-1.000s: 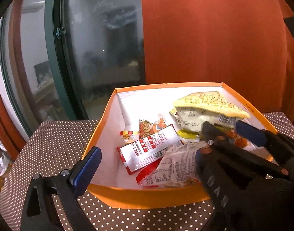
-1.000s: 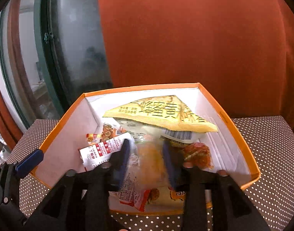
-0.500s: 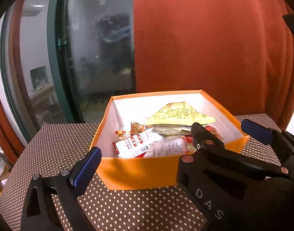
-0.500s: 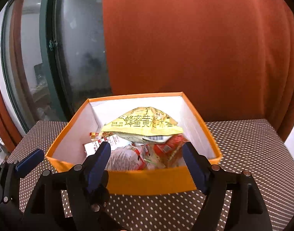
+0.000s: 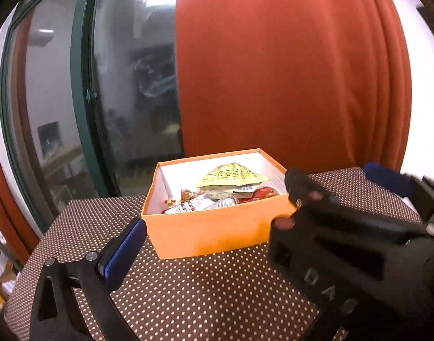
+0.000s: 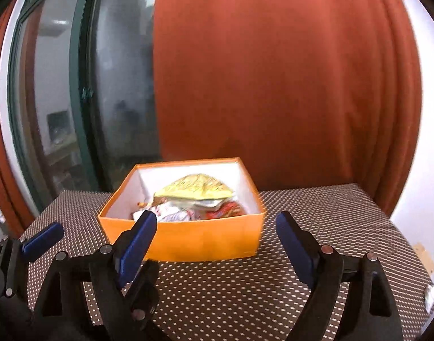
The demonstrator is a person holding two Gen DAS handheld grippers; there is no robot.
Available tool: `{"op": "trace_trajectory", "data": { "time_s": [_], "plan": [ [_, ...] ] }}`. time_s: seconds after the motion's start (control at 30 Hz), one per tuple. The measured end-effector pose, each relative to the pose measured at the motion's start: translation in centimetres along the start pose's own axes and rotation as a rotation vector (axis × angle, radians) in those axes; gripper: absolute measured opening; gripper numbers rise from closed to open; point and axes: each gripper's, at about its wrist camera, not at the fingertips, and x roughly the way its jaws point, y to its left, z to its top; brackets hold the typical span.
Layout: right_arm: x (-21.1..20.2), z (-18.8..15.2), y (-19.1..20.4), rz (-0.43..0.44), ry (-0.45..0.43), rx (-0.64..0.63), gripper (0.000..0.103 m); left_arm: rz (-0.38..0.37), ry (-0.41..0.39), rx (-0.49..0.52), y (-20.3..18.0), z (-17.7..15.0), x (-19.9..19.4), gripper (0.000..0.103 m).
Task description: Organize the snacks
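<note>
Left wrist view: we saw the open orange cardboard box (image 5: 217,227) on the brown polka-dot tablecloth (image 5: 188,298), holding the yellow crinkled snack bag (image 5: 231,176) atop red-and-white packets (image 5: 188,206). Our left gripper (image 5: 259,204) gaped wide and empty, short of the box.

Right wrist view: our right gripper (image 6: 217,244) was likewise spread and empty. We judged packing finished, with nothing loose visible; any next move means finding another snack.

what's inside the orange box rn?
Orange box holds a pile of snack packets: a yellow bag on top, red-and-white packets beneath. Its near wall and the yellow bag hide whatever lies lower.
</note>
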Motion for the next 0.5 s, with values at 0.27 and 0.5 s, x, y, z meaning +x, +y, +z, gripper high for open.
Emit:
{"op": "trace_trajectory", "data": {
  "time_s": [0.27, 0.5],
  "plan": [
    [-6.3, -1.0, -1.4, -0.017, -0.055, 0.019, 0.095, 0.024, -0.037, 0.008, 0.2, -1.2, -5.1, 0.103],
    [-9.6, -2.3, -2.0, -0.008, -0.054, 0.026, 0.095, 0.118, -0.067, -0.049, 2.0, -2.3, -8.2, 0.103]
  ]
}}
